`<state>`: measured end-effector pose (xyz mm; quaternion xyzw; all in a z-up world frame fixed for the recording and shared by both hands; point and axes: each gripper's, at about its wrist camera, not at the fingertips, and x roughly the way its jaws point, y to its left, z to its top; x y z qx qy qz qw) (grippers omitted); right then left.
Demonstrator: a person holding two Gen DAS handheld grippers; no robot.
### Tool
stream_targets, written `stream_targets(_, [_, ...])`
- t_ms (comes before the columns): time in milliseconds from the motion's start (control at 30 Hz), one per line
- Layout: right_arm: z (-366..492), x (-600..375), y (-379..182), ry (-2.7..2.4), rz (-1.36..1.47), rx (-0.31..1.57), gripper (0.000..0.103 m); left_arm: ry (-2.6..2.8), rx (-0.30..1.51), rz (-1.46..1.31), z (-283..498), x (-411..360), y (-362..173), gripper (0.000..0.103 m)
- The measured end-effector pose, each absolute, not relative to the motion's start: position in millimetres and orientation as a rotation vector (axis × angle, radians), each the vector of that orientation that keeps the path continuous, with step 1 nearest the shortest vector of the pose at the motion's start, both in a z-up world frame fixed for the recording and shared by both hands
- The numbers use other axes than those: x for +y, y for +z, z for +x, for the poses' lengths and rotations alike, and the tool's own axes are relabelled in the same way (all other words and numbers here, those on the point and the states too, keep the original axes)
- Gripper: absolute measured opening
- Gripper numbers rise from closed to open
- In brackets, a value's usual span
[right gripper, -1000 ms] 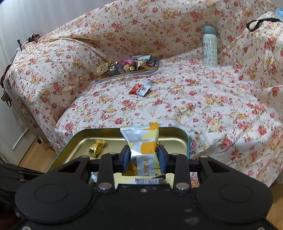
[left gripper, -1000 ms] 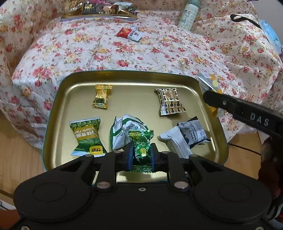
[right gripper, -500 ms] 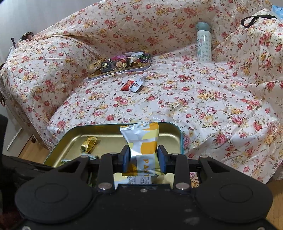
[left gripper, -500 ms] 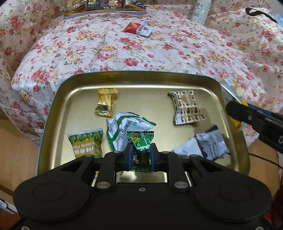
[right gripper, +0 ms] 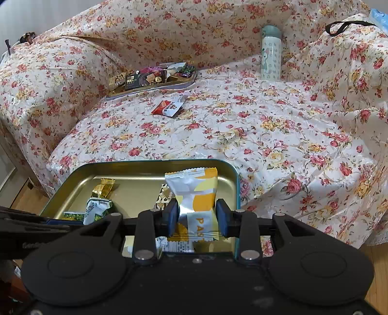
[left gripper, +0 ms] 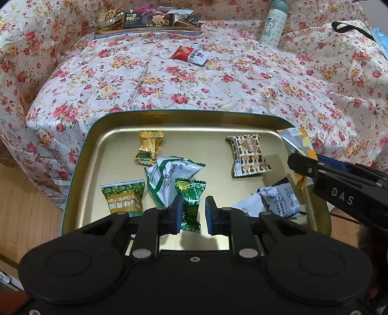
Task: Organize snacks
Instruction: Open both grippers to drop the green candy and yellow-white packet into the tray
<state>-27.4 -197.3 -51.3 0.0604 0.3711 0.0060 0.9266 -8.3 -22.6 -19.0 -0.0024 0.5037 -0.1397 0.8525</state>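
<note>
Nothing inside the tin (left gripper: 194, 143) has shifted since the earlier frames, and both tongs keep the same grips; only the viewing angle has tipped slightly.

Left gripper (left gripper: 194, 213): jaws closed on a green candy (left gripper: 190, 196), held upright and clear of the tin floor, over the near edge. A narrow gap shows on the candy's right side at the pad.

Right gripper (right gripper: 197, 215): jaws clamped on a yellow packet (right gripper: 194, 191), both pads pressing its sides, at the tin's right edge.

Tin contents:
- gold candy (left gripper: 149, 150) near the far left corner
- brown patterned packet (left gripper: 248, 156) toward the far right corner
- white-green packet (left gripper: 167, 179) in the middle, just behind the green candy
- garlic packet (left gripper: 123, 198) by the near left side
- grey-white packet (left gripper: 278, 201) by the near right side

The tin stands before the front edge of the floral sofa cover (left gripper: 218, 92); what carries it cannot be told.

On the cover: a red packet (left gripper: 190, 54) lies alone mid-seat. Behind it, a tray (left gripper: 148, 31) piled with snacks sits against the back edge. A bottle (left gripper: 272, 21) stands upright at the far right.
</note>
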Motion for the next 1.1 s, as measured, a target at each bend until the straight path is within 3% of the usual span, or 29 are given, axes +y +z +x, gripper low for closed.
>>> stream_targets(233, [-25, -197, -55, 0.01, 0.125, 0.778, 0.036, -0.29, 1.08, -0.023, -8, -19, -22, 0.028])
stream_targets(400, [-25, -197, -56, 0.008, 0.131, 0.781, 0.036, -0.287, 1.064, -0.019, -9, -19, -19, 0.041])
stream_targets(1100, [-28, -195, -53, 0.03, 0.156, 0.775, 0.037, -0.206, 0.982, 0.054, -18, -23, -7, 0.044])
